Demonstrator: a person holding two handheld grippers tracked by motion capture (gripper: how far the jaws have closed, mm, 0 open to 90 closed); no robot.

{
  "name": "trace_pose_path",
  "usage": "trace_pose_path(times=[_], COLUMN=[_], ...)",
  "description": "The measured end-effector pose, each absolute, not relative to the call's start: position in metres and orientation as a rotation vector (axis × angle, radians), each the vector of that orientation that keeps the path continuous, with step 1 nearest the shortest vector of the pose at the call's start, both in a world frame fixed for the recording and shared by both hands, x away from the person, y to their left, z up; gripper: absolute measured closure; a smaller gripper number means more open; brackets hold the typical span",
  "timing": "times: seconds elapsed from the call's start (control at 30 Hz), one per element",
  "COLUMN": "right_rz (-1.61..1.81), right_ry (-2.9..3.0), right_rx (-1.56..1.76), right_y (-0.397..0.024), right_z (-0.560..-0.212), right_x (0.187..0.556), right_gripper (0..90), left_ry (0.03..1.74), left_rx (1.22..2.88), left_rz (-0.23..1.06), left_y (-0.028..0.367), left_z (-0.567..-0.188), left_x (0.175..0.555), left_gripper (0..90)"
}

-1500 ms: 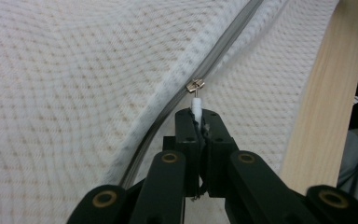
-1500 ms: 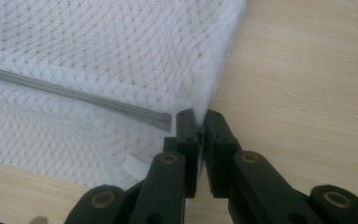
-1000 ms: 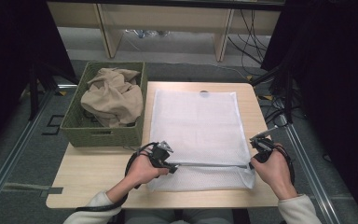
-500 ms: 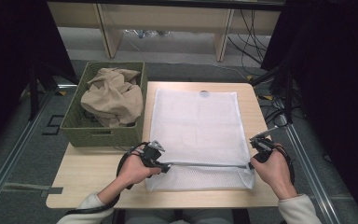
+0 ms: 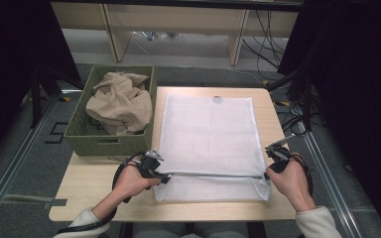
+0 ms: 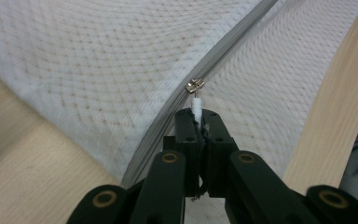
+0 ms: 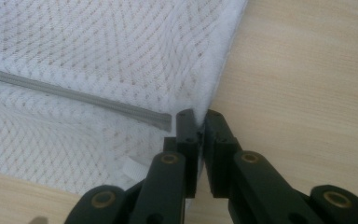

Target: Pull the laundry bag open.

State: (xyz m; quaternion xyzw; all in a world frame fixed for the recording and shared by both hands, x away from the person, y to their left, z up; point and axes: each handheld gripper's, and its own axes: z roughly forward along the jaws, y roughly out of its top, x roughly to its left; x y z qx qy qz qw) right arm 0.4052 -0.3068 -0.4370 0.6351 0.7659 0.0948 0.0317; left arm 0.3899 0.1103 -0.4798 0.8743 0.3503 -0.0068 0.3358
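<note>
High view, item one: white mesh laundry bag (image 5: 208,144), lying flat on the right half of the wooden surface (image 5: 99,196), near edge toward the person. A grey zipper (image 5: 213,174) crosses it close to that near edge, left to right.

Left gripper view: small metal zipper slider (image 6: 195,86) sits on the grey track; its white pull tab (image 6: 196,106) runs down into the jaws. Left gripper (image 6: 197,116) is clenched on the pull tab, jaws pressed together around it.

Right gripper view: right gripper (image 7: 197,116) pinches the bag's side edge, just beside the end of the zipper track; a thin fold of mesh sits between the nearly closed jaws.

High view, hands: left gripper (image 5: 162,174) at the bag's near left corner, right gripper (image 5: 267,171) at its near right edge, the zipper stretched between them.

Surroundings: green woven basket (image 5: 109,144) just beside the bag on the left, holding a crumpled beige cloth (image 5: 119,101). Grey floor (image 5: 25,144) beyond.
</note>
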Motion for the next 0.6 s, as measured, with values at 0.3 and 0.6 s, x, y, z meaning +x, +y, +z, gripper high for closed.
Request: trace_pose_path(times=[0.3,0.6], right_rz=[0.28,0.299], right_ry=[2.333,2.374], right_rx=[2.011,1.923], right_y=[-0.304,-0.309], right_z=[-0.438,-0.44], right_x=[0.405,0.407], right_gripper=[86.4,86.5], left_ry=[0.947,0.972], left_rx=[2.284,2.288], left_rz=[-0.011,-0.005], left_y=[0.126,0.141], left_z=[-0.482,-0.483], left_x=[0.388,0.388], left_gripper=[86.9,87.0])
